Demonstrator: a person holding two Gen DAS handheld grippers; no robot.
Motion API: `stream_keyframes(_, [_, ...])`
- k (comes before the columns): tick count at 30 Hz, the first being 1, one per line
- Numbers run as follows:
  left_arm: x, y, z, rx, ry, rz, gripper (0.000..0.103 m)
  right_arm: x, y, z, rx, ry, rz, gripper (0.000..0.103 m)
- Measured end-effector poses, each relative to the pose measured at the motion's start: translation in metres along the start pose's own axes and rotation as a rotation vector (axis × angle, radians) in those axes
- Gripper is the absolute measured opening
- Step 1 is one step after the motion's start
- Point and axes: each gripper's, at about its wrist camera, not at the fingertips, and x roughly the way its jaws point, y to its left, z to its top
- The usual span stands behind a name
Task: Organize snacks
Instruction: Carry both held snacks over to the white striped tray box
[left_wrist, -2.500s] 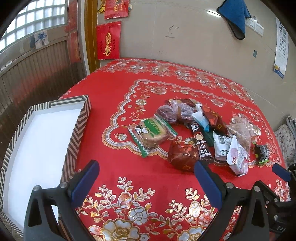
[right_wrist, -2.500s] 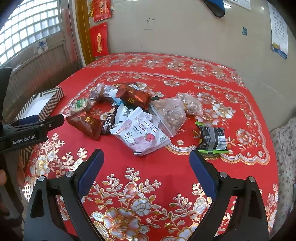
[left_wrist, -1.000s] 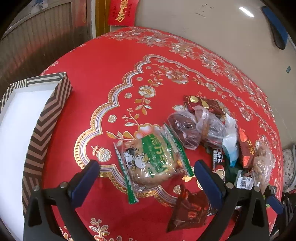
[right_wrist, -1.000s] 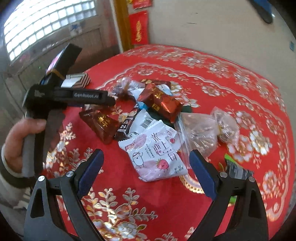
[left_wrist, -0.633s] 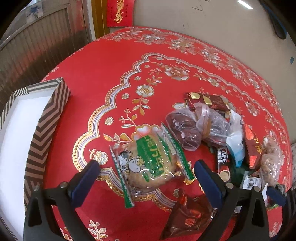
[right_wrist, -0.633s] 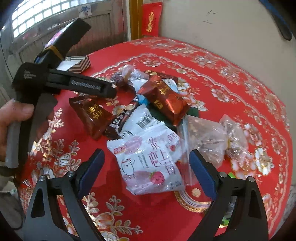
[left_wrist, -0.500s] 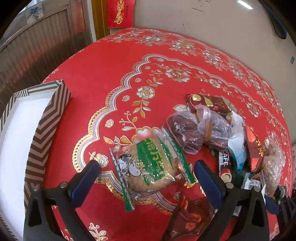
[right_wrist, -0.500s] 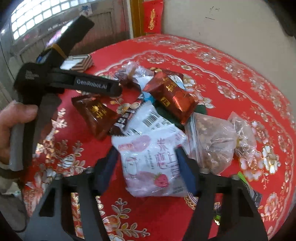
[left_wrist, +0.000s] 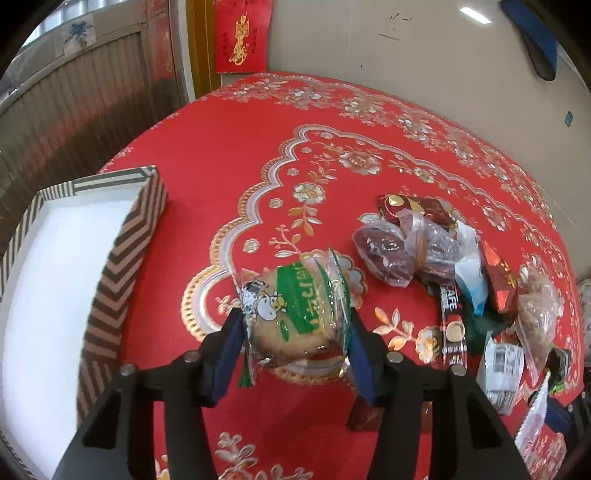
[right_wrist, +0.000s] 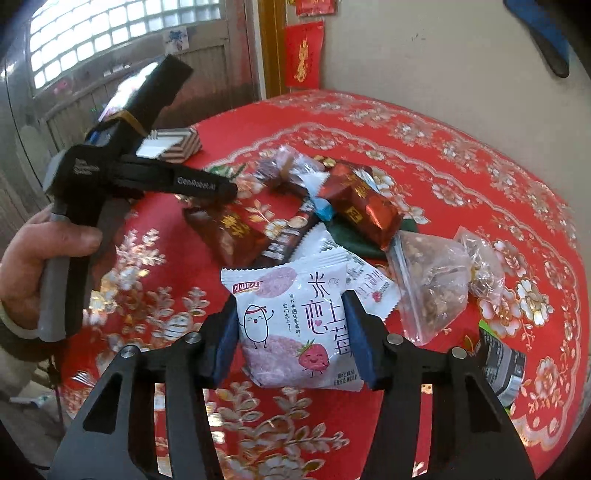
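Note:
My left gripper (left_wrist: 293, 336) is shut on a clear packet with a green label and a round cake inside (left_wrist: 295, 306), held just above the red tablecloth. My right gripper (right_wrist: 291, 332) is shut on a white and pink rice-snack packet (right_wrist: 295, 317), lifted off the pile. The left gripper also shows in the right wrist view (right_wrist: 147, 177), held by a hand at the left. A striped box with a white inside (left_wrist: 122, 258) lies at the left; its far corner also shows in the right wrist view (right_wrist: 184, 144).
A pile of snacks lies on the round red table (left_wrist: 229, 155): clear bags of dark sweets (left_wrist: 384, 251), red foil packets (right_wrist: 362, 206), a brown foil packet (right_wrist: 229, 229), a coffee stick (left_wrist: 452, 314), clear bags of nuts (right_wrist: 428, 277), a black packet (right_wrist: 502, 365). A wall stands behind.
Both grippers have closed. The left one has shut on the green-label cake packet and raised it. The right one has shut on the white and pink packet and lifted it.

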Motion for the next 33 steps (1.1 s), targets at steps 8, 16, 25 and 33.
stream_keyframes(8, [-0.032,0.004,-0.009,0.046,-0.057,-0.01,0.056,-0.011,0.016,0.005,0.018,-0.038,-0.013,0.053])
stream_keyframes(16, [-0.066,0.028,-0.011,0.054,-0.113,-0.006,0.056,-0.013,0.045,0.025,-0.009,-0.065,0.006,0.053])
stream_keyframes(25, [-0.091,0.071,-0.015,0.04,-0.148,0.036,0.056,0.001,0.085,0.053,-0.045,-0.08,0.064,0.053])
stream_keyframes(33, [-0.092,0.113,-0.013,0.024,-0.143,0.096,0.056,0.022,0.123,0.078,-0.074,-0.077,0.122,0.053])
